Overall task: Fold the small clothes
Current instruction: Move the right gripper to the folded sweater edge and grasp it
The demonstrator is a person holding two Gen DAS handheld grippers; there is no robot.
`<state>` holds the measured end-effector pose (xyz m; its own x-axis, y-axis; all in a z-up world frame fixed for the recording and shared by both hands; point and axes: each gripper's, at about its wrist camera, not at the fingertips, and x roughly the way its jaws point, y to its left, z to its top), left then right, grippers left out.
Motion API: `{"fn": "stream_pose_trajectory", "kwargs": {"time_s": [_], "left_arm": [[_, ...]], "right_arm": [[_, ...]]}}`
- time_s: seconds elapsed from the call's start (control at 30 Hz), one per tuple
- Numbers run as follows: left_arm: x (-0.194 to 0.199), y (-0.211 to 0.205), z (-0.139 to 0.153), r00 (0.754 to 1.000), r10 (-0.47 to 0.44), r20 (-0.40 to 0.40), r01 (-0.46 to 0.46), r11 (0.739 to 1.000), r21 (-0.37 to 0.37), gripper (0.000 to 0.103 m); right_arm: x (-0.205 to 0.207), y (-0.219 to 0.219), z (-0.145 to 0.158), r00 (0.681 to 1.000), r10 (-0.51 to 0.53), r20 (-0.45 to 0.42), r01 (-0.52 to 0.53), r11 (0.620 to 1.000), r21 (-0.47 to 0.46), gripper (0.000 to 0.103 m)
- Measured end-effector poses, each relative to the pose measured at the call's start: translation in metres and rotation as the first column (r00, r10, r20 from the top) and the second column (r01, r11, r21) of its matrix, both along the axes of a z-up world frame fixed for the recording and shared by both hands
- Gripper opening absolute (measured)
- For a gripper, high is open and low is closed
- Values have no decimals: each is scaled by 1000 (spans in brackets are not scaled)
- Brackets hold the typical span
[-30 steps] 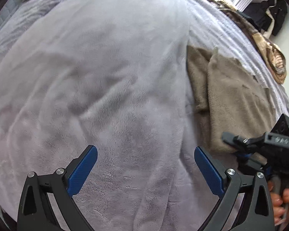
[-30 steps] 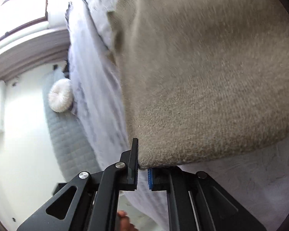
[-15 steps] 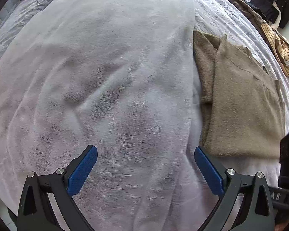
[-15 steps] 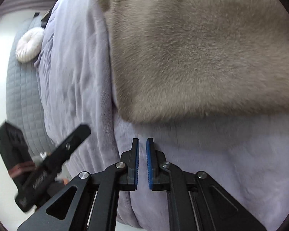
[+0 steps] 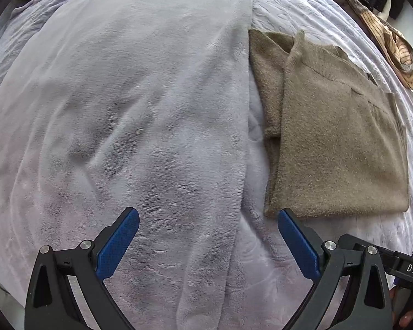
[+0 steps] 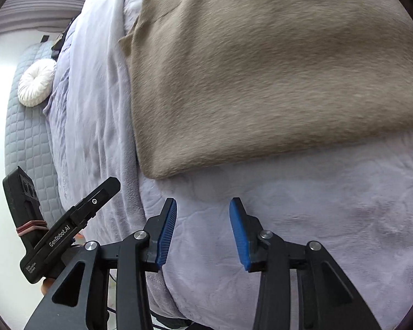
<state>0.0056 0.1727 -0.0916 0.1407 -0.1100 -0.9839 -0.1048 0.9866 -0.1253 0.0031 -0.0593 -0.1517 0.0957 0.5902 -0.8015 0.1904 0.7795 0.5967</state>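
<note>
A tan knit garment [image 5: 336,143] lies folded into a rectangle on the lilac fleece blanket [image 5: 140,115], right of centre in the left wrist view. It fills the upper part of the right wrist view [image 6: 261,68]. My left gripper [image 5: 206,236] is wide open and empty, hovering over the blanket near the garment's near-left corner. My right gripper [image 6: 202,228] is open and empty, just short of the garment's near edge. The left gripper's body [image 6: 63,228] shows at the lower left of the right wrist view.
A patterned brown cloth [image 5: 393,46] and dark clothes lie at the bed's far right edge. A round white cushion [image 6: 37,84] rests against the grey quilted headboard [image 6: 27,143]. The bed's near edge drops off below both grippers.
My right gripper let go of the garment's near edge, drew back and opened its jaws. The garment now lies flat. My left gripper stayed open and shifted slightly.
</note>
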Motion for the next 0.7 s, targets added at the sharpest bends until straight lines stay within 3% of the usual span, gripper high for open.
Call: {"fn": "stream_pose_trajectory", "kwargs": {"time_s": [0.13,0.4,0.6,0.7], "left_arm": [[6,-13,-3,1000,-21,-6,21,1000,6,101],[14,-21,-10,1000,-23,-14,23,1000,-7,101],[20,-8,-21,998,47,-45,-53,991,-125,101],[25,-6,-22,998,41,-40,-48,985,-167,101]], "right_arm": [[-9,-22,-1,1000,-27,8,27,1000,10,44],[-11,-25,-6,998,-61,16,60,996,64,50],[-8,-18,-7,993,-104,50,96,984,148,54],[-3,-14,-15,986,-163,39,151,967,204,54]]}}
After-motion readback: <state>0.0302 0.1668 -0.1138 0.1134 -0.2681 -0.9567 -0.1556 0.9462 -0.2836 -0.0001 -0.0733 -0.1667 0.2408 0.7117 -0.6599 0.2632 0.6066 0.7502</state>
